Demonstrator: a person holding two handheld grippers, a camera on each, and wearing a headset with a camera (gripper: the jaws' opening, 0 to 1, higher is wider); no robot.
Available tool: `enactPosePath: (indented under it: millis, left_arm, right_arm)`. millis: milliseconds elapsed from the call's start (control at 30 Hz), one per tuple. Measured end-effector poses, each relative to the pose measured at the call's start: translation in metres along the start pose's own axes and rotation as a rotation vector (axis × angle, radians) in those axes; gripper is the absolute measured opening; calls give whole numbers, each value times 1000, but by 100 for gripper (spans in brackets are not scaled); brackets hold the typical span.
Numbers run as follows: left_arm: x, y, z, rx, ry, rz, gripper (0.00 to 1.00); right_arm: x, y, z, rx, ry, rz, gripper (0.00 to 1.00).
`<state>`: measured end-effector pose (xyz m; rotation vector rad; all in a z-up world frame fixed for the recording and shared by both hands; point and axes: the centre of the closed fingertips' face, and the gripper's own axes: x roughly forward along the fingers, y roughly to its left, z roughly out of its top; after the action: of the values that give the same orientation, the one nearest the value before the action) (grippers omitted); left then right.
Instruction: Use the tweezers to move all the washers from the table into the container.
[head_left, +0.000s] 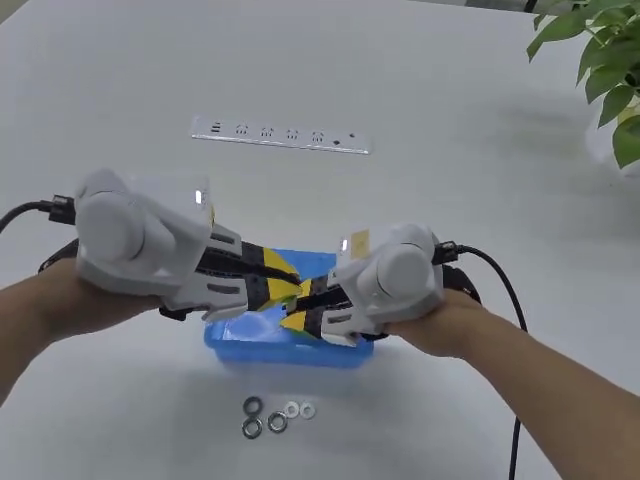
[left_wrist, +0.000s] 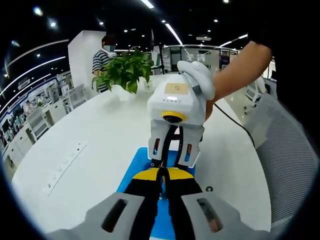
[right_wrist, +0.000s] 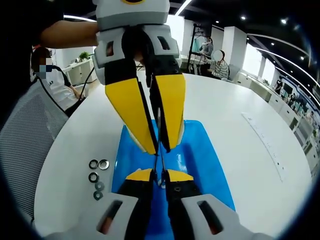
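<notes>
- White table (head_left: 450, 120): the bench surface, carrying the work near its front edge, with a power strip (head_left: 280, 133) lying well apart toward the back.
- Blue container (head_left: 290, 352): a shallow rectangular tray standing upright on the table, directly under the two grippers. The parts of its floor that can be seen in the right gripper view hold no washer; the part under the jaws is hidden.
- Left gripper (left_wrist: 162, 175): yellow-padded jaws drawn narrow, closed about the tweezers over the container.
- Right gripper (right_wrist: 159, 176): jaws likewise drawn narrow, gripping the same tool from the opposite side, tip to tip with the left.
- Tweezers (right_wrist: 160, 159): a thin metal strip seen edge-on, running between both pairs of jaws above the blue floor. Its points cannot be made out, nor whether they are sprung apart.
- Washers (head_left: 277, 420): five small flat metal rings with open centres, some grey, some brighter. They lie in a loose cluster on the table just in front of the container's near wall, outside it.
- Finding: judged from this layout, no washer has been transferred. All five remain to be picked, and the tool is not yet at the cluster.
</notes>
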<state>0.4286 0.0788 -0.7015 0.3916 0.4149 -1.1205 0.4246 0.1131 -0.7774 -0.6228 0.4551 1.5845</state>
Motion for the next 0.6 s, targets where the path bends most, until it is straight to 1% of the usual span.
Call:
enactPosePath:
  millis: [167, 367, 600]
  left_arm:
    - [1, -2, 1, 6, -4, -8, 7]
    - [0, -4, 2, 17, 2, -13, 6]
    - [-3, -4, 7, 25, -5, -12, 6]
  right_arm:
    - [0, 0, 0, 0, 4, -3, 12]
    - [-1, 1, -1, -7, 12, -6, 12]
    - [-4, 0, 4, -1, -1, -17, 13]
